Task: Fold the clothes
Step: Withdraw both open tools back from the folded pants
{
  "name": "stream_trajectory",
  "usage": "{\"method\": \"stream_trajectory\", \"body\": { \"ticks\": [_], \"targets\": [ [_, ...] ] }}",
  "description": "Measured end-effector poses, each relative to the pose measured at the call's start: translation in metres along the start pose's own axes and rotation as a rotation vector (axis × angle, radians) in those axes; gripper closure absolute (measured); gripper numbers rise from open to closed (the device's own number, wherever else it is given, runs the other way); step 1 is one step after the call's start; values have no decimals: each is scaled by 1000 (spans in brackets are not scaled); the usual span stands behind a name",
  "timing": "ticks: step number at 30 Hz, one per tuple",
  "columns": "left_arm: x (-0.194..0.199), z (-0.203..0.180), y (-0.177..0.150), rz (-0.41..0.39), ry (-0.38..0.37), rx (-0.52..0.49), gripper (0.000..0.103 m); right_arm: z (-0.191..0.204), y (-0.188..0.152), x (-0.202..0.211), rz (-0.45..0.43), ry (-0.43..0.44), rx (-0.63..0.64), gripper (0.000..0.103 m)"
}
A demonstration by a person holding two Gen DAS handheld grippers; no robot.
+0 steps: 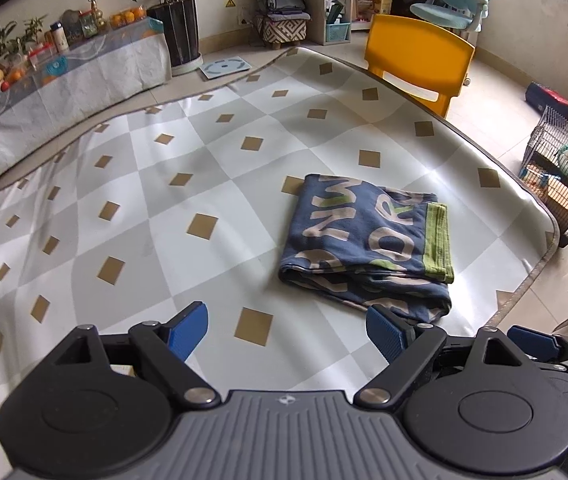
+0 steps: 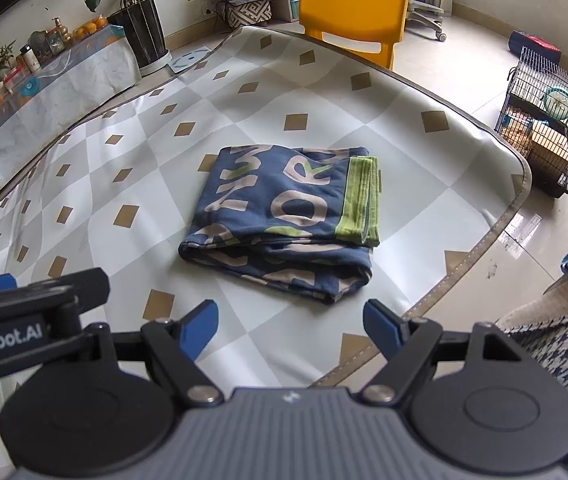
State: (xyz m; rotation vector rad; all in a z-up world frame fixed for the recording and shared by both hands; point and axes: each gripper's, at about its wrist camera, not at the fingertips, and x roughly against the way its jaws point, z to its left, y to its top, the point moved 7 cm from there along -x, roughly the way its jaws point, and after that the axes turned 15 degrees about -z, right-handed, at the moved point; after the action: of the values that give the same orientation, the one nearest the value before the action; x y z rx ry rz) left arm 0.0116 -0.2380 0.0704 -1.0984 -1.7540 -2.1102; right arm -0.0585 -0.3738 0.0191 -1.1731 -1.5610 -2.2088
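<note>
Both grippers are up off the mat right now, side by side. My left gripper (image 1: 287,334) has its jaws spread wide with nothing in them, and my right gripper (image 2: 291,328) is the same, wide and empty.

The folded garment (image 2: 284,220) sits flat on the checkered mat (image 2: 132,168), toward the right edge and nearer the front than the yellow chair (image 2: 354,8).

Looks basically folded to me, so if I go back in I'd just pinch the bulgy front fold and press it flat, not drag the whole stack.

Its long axis runs left-right along the front, with the green band (image 2: 358,200) at the right end.
</note>
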Motion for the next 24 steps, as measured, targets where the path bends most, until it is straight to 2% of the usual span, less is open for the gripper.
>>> {"method": "stream_trajectory", "body": {
  "ticks": [24],
  "targets": [
    [20,10,-12,4,50,-27,16,7,-12,15,-10,23,63,24]
  ]
}}
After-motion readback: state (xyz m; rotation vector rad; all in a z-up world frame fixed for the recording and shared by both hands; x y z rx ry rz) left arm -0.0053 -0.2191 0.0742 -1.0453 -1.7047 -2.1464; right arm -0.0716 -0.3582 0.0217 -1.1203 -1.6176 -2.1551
